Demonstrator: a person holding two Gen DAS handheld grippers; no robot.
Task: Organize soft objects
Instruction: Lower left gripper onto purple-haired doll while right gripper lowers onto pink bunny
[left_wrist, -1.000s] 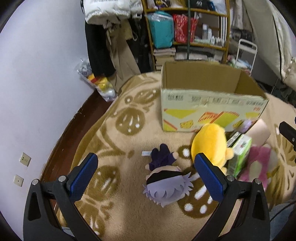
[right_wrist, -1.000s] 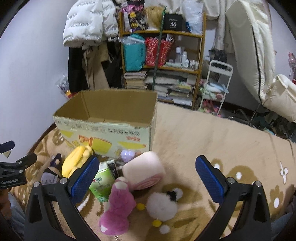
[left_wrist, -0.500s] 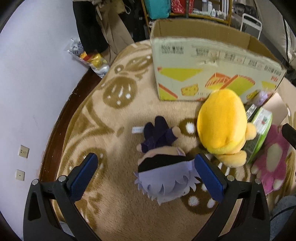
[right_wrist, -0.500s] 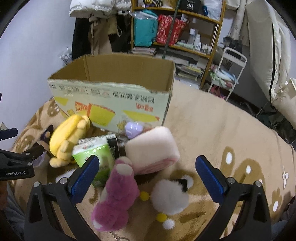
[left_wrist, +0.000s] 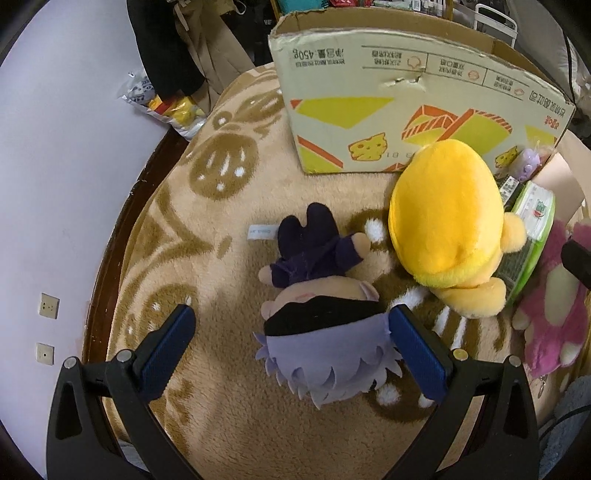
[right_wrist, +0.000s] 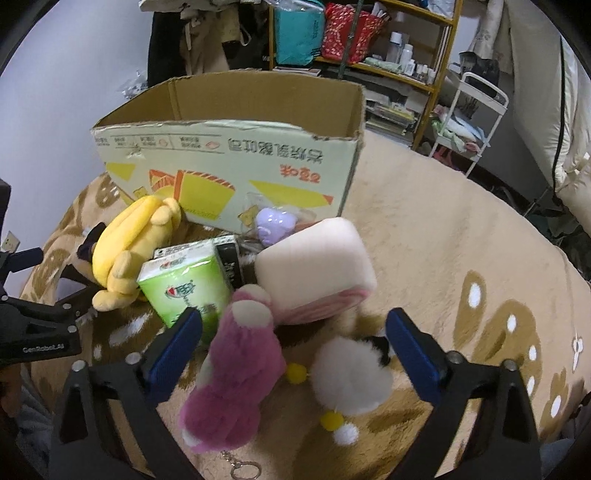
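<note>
Carpet (left_wrist: 207, 424) is the work surface: beige, brown pattern, everything lies loose on it. Cardboard box (right_wrist: 229, 162) stands open-topped at the far side, within reach of both grippers, so it is probably the destination bin. Nothing visible inside it from these angles.

Toys are bunched against the box's front wall, likely dumped there for sorting.
- Yellow plush (left_wrist: 447, 225) lies on its side just right of the doll, leaning against the green tissue pack (right_wrist: 186, 291).
- Pink block cushion (right_wrist: 317, 269) sits behind the pink bear, touching it.
- Pink bear (right_wrist: 236, 373) lies lengthwise toward the right wrist camera, keyring at its near end.
- White pom-pom toy (right_wrist: 351, 373) is just beside the bear, yellow bobbles attached.
- Small purple toy (right_wrist: 275, 223) is wedged at the box's base.

Left gripper (left_wrist: 291, 347): tongs wide open, straddling the head of the purple-haired doll (left_wrist: 325, 332). Right pad sits at the edge of the doll's hair, left pad well clear with bare carpet between. Doll lies on its back, feet toward the box. Reads as pre-grasp; head is the bulkiest part, so it's a sensible grab point.

Right gripper (right_wrist: 295, 345): tongs also wide open, holding nothing. Bear and pom-pom toy both lie between the pads, with the left pad also close to the tissue pack. Closing here risks pinching two items at once; it probably needs to centre on one.

Nothing boxed yet as far as can be seen.
</note>
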